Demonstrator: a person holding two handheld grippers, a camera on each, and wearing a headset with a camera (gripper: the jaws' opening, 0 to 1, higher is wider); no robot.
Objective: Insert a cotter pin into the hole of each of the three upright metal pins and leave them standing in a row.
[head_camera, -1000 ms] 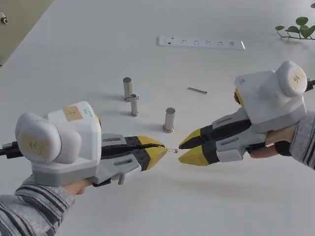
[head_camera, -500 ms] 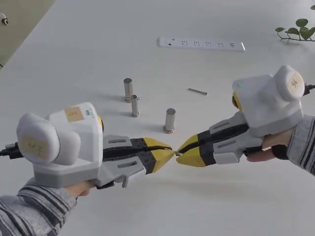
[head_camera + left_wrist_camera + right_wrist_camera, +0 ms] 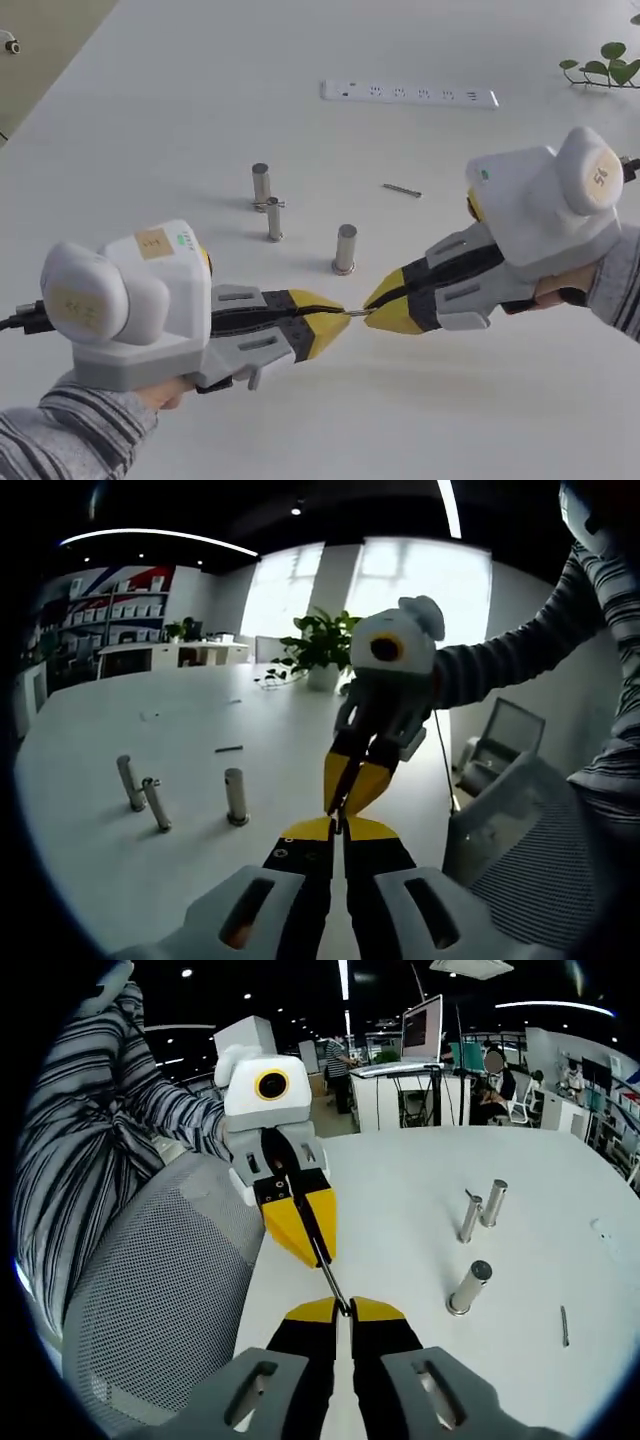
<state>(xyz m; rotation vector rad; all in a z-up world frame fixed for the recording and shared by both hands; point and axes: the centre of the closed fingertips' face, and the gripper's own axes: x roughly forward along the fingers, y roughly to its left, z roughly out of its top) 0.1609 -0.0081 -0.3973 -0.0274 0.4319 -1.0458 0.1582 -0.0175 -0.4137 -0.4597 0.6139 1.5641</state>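
A thin cotter pin (image 3: pixel 357 313) spans the small gap between the two grippers above the table. My left gripper (image 3: pixel 343 316) is shut on one end, and my right gripper (image 3: pixel 371 308) is shut on the other end, tip to tip. In the right gripper view the cotter pin (image 3: pixel 329 1274) runs from the left gripper's jaws into my right gripper (image 3: pixel 350 1307). Three metal pins stand upright behind: the far pin (image 3: pixel 261 183), the middle pin (image 3: pixel 274 218) with a cotter pin through its top, and the near pin (image 3: pixel 345 248). In the left gripper view my left gripper (image 3: pixel 338 826) meets the right one.
A second loose cotter pin (image 3: pixel 401 189) lies on the white table right of the pins. A white power strip (image 3: pixel 410 92) lies at the back, and a plant sprig (image 3: pixel 605 58) shows at the far right. An office chair (image 3: pixel 160 1290) stands beside the table.
My right gripper was open and a little apart; it moved left to the left gripper's tips and shut on the free end of the cotter pin. The left gripper kept its hold.
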